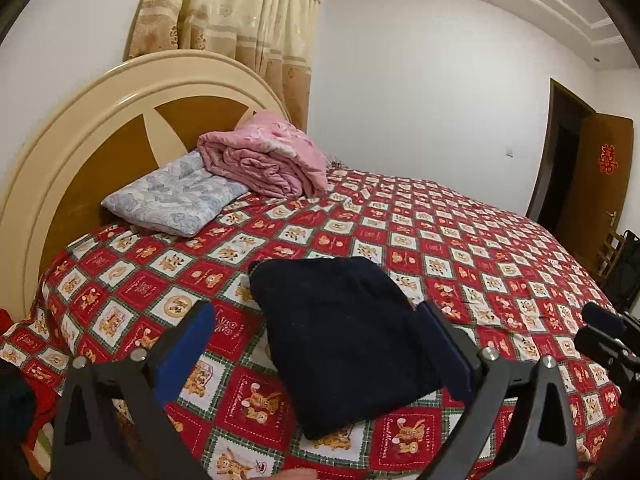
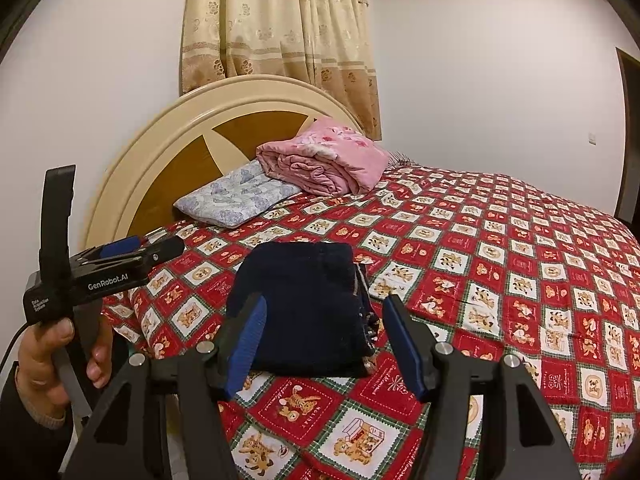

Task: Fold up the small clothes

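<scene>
A dark navy garment (image 1: 344,340) lies folded into a compact rectangle on the red patterned bedspread (image 1: 480,248). It also shows in the right wrist view (image 2: 308,304). My left gripper (image 1: 316,312) is open and empty, held above the garment with a blue-padded finger on each side. My right gripper (image 2: 324,308) is open and empty, held just in front of the garment's near edge. The left gripper (image 2: 140,250) appears in the right wrist view at the left, held in a hand. The right gripper's tips (image 1: 604,328) show at the right edge of the left wrist view.
A grey-blue pillow (image 1: 176,196) and a rolled pink blanket (image 1: 268,160) lie by the round headboard (image 1: 80,128). A curtain (image 1: 240,24) hangs behind. A brown door (image 1: 592,176) stands at the far right. Red cloth (image 1: 36,404) lies at the bed's left edge.
</scene>
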A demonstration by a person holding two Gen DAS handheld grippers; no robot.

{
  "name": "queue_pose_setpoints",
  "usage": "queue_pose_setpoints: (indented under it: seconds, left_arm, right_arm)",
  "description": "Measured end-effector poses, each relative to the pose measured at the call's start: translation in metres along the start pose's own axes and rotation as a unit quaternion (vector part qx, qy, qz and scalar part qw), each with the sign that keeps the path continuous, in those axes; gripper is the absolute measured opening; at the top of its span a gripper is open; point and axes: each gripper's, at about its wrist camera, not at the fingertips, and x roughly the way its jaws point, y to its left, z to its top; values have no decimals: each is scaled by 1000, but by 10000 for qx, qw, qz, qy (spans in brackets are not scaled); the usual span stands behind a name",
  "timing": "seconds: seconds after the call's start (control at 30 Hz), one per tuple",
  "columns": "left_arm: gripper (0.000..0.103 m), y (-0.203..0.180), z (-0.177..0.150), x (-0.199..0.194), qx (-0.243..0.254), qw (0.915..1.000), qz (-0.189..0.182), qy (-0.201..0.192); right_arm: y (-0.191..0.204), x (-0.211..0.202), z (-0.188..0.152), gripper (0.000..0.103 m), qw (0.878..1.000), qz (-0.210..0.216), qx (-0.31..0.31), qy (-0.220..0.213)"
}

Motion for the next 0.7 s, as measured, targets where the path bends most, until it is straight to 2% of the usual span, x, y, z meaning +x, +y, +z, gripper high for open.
queue_pose_setpoints:
  seconds: [0.7]
  left_arm:
    - [103, -7, -3, 0, 226, 9997, 105, -86]
  right_arm:
    - [3, 0, -4, 62, 10000, 37, -57, 39]
